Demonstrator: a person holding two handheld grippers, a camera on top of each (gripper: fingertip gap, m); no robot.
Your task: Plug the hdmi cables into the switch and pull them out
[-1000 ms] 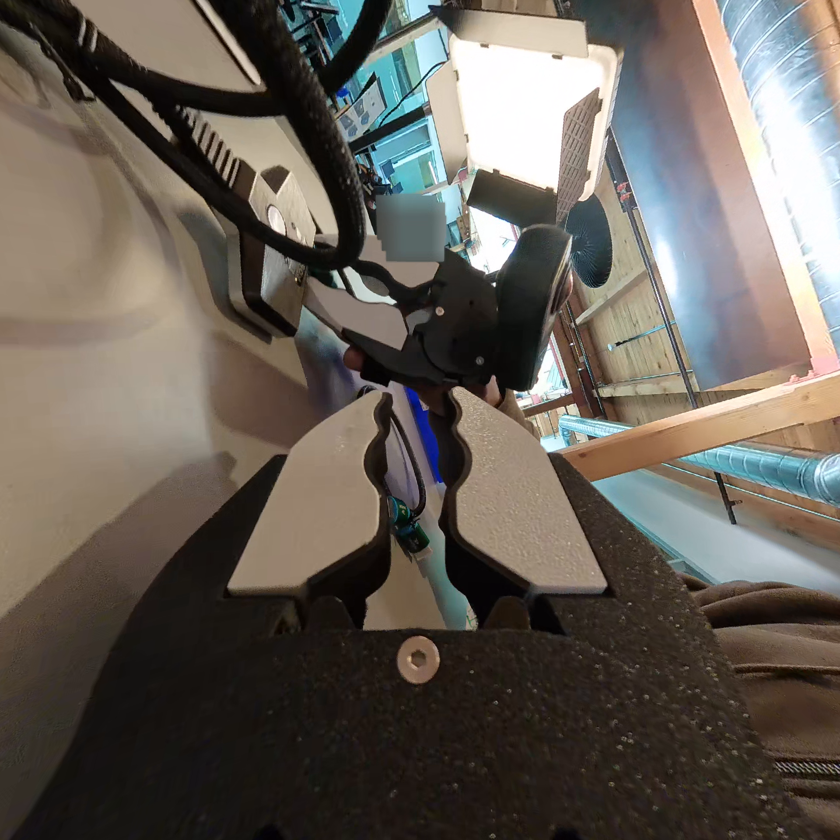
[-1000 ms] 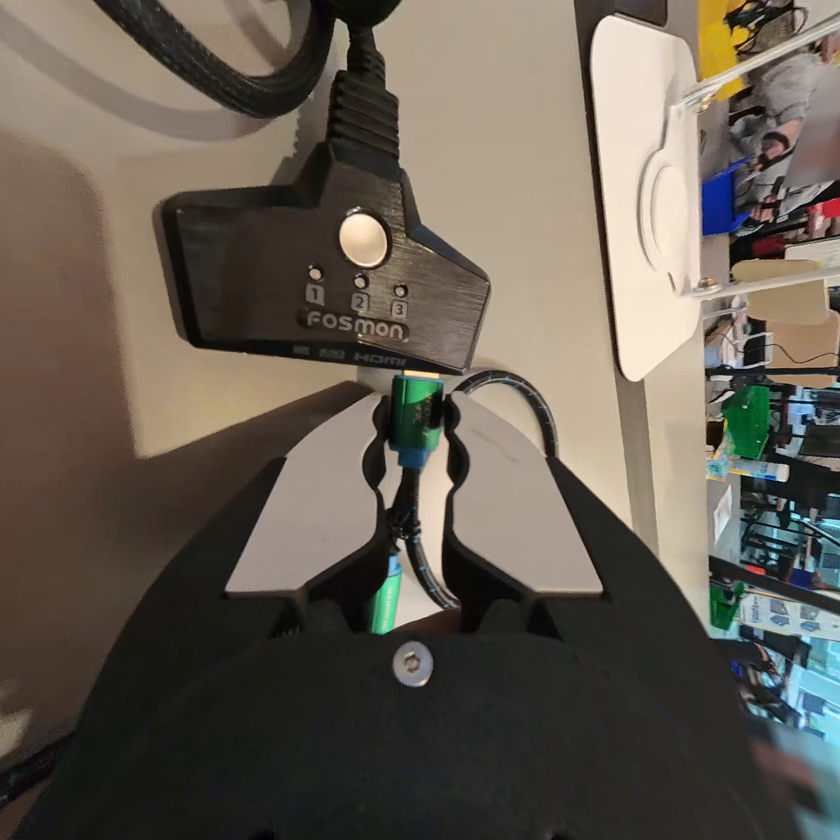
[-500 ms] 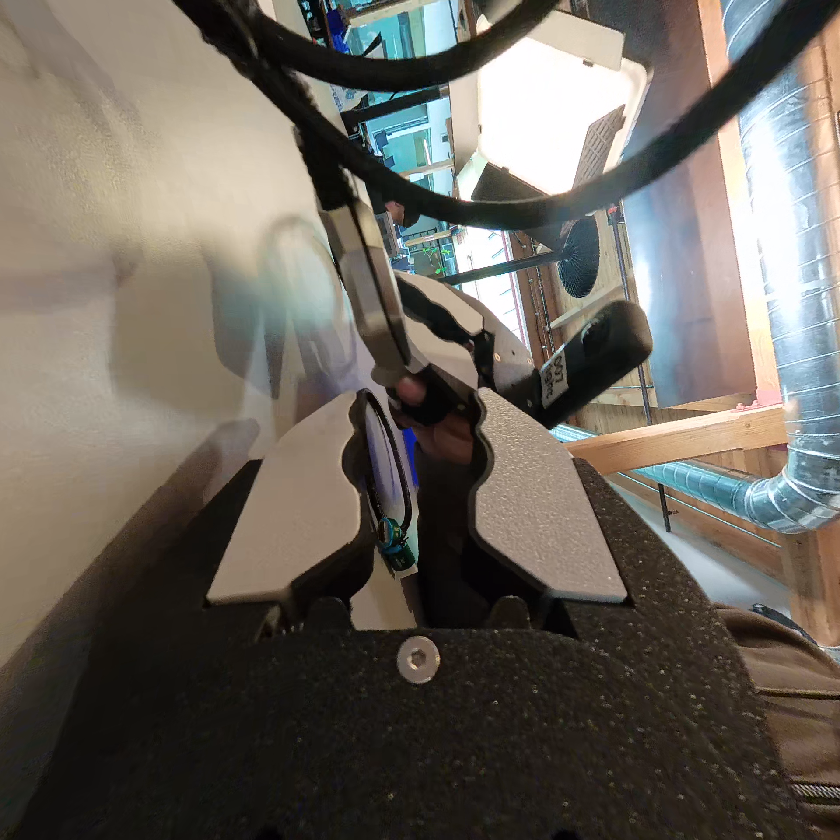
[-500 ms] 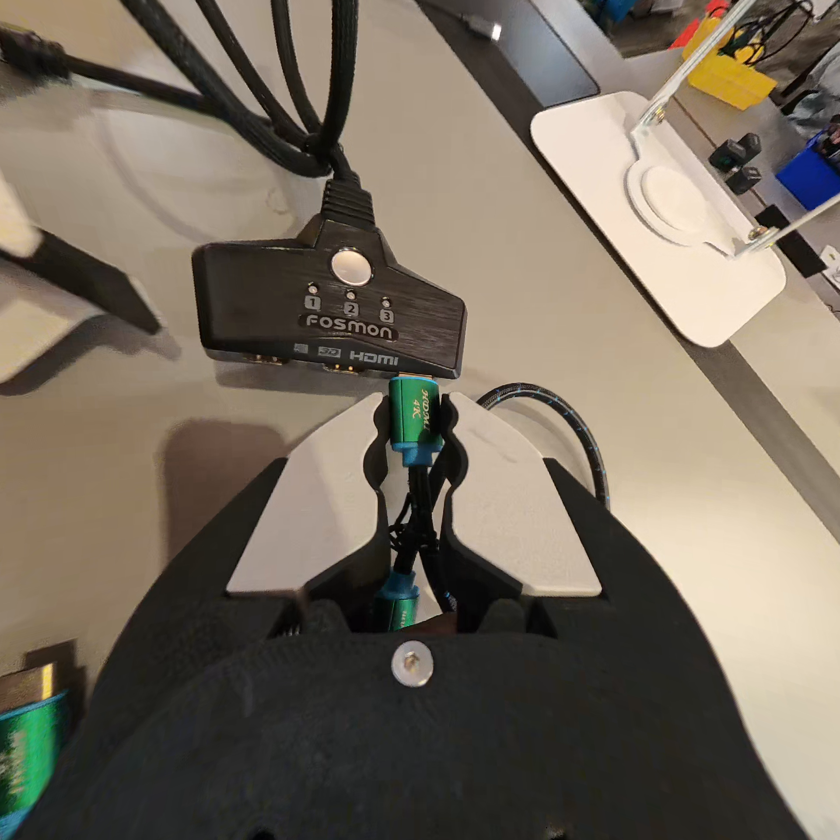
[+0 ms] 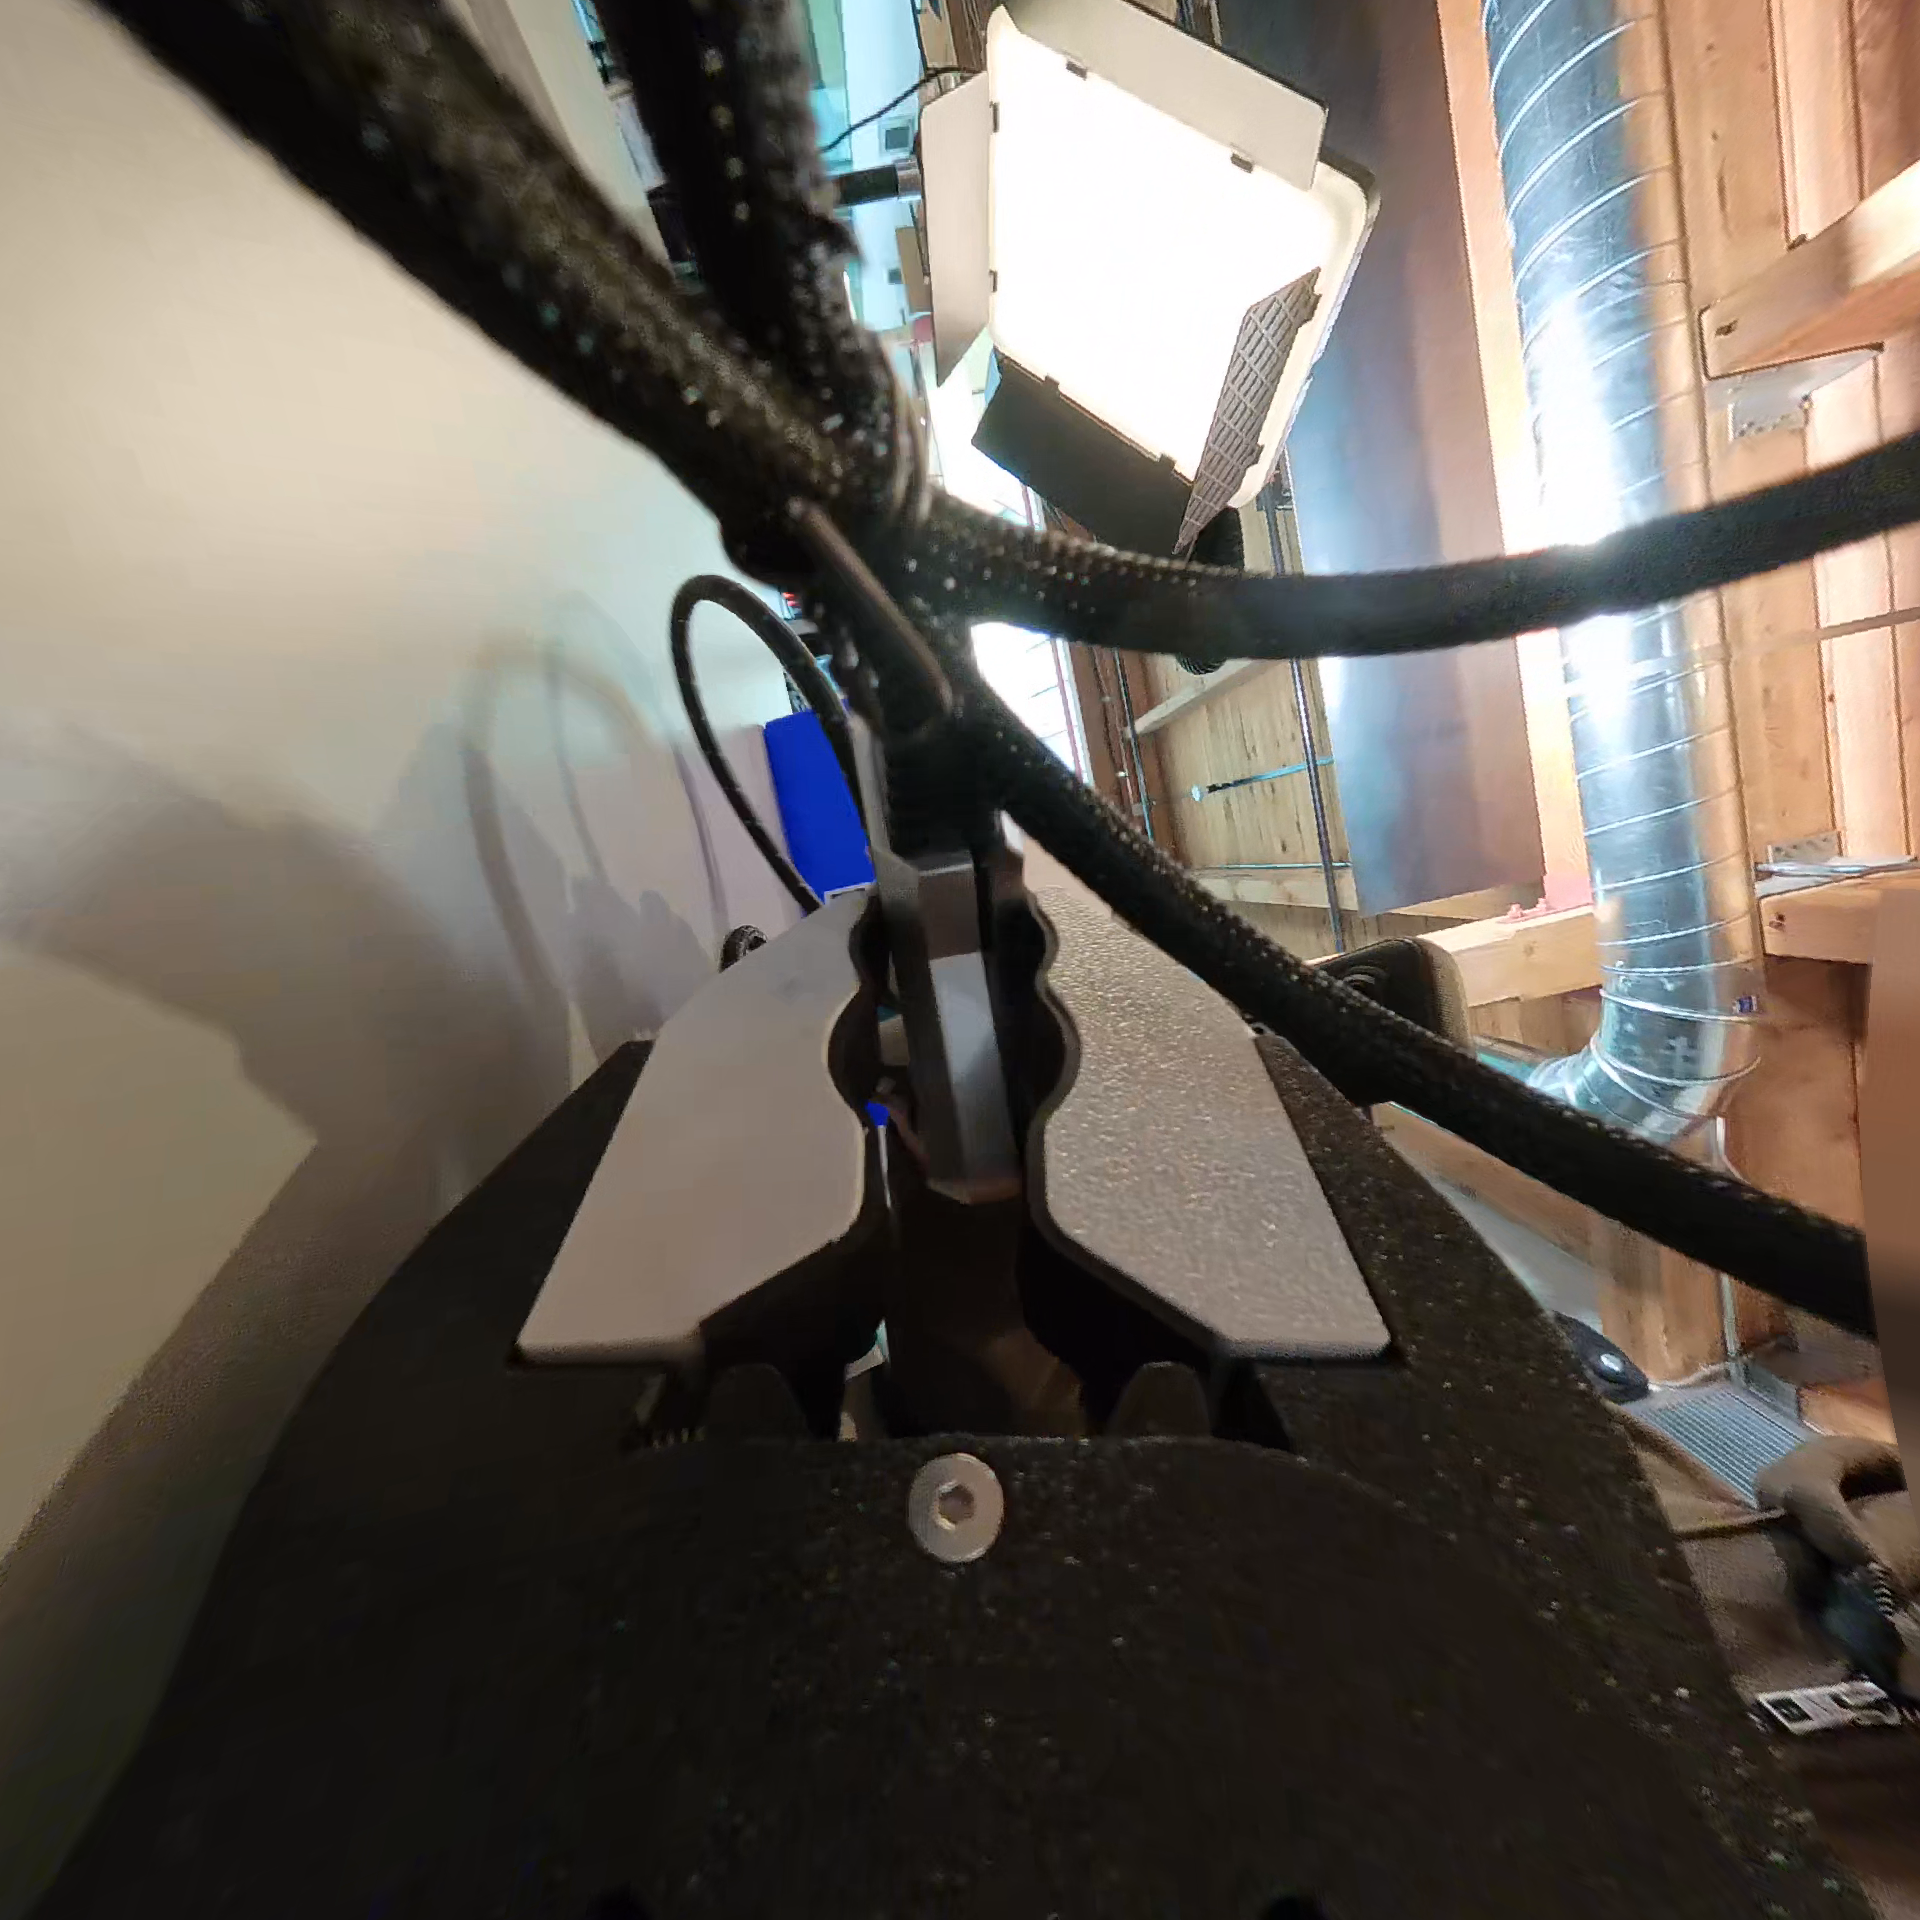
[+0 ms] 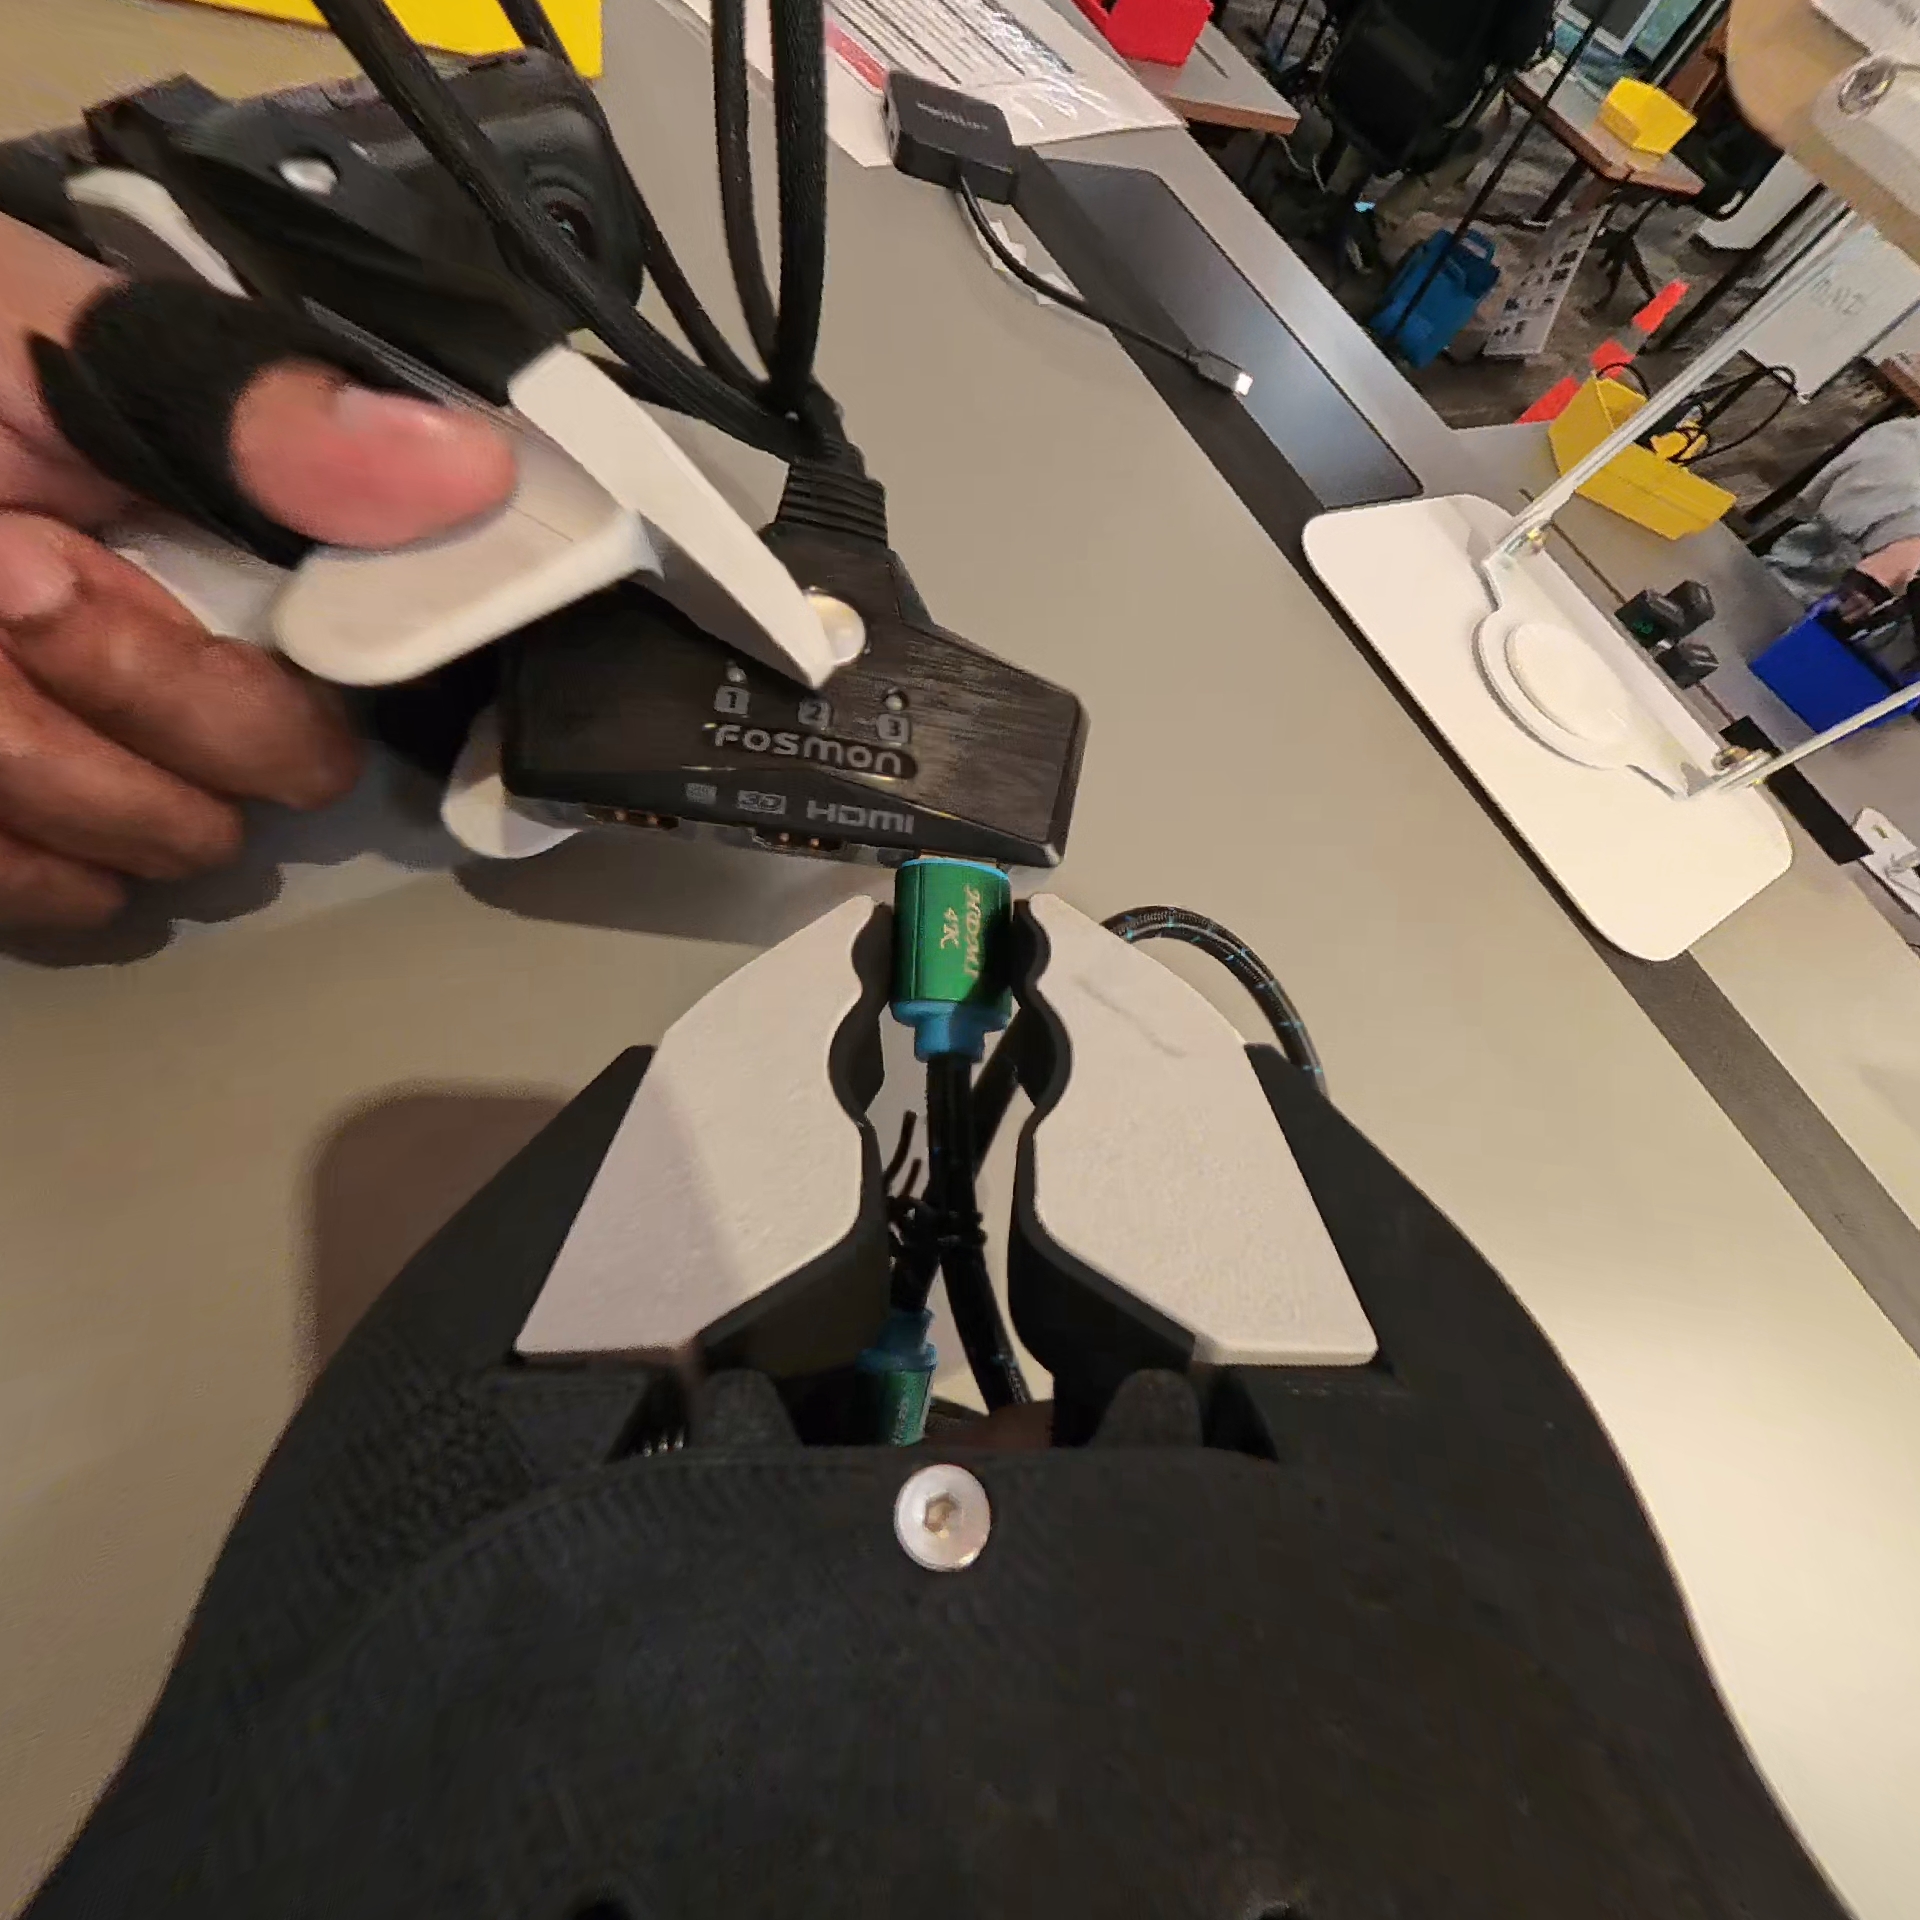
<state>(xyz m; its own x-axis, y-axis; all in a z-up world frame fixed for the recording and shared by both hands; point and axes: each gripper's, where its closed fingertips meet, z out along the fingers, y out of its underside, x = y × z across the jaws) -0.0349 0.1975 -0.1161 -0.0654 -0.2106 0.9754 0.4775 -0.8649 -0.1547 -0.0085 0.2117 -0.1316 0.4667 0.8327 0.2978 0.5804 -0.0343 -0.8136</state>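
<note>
Switch box [image 6: 790, 717], a black brushed-finish unit with a round button, three small indicator lights and a row of ports on its front edge, sits off the grey table [image 6: 1195, 831], clamped flat between the pale fingers [image 6: 675, 530] of the left gripper [image 5: 940, 997]. Thick braided cables [image 6: 800, 208] rise from its back. To its right, the right gripper [image 6: 951, 935] is clamped on a green plug [image 6: 951, 956], whose metal tip sits at the rightmost port. A tilted plug could jam or scrape the port; those heavy cables could twist the box in its grip.
</note>
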